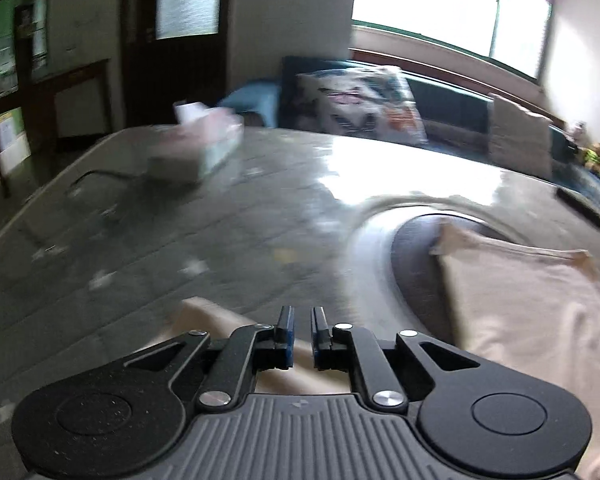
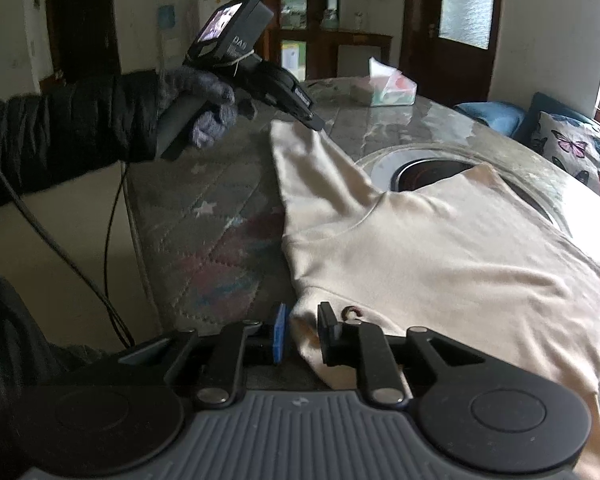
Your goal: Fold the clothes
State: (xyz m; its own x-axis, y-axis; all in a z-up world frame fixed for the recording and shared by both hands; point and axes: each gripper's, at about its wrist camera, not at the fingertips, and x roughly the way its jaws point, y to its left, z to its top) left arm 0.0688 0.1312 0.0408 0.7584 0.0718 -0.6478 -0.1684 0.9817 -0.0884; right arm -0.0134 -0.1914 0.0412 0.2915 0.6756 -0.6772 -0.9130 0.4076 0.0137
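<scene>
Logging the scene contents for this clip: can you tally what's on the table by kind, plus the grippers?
Cream garment: 1
Tissue box: 1
Handheld grippers: 2, the left gripper and the right gripper
Total: 4, all on or over the grey star-patterned table cover.

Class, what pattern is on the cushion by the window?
Butterflies on white cushion, clearest in the right wrist view.
</scene>
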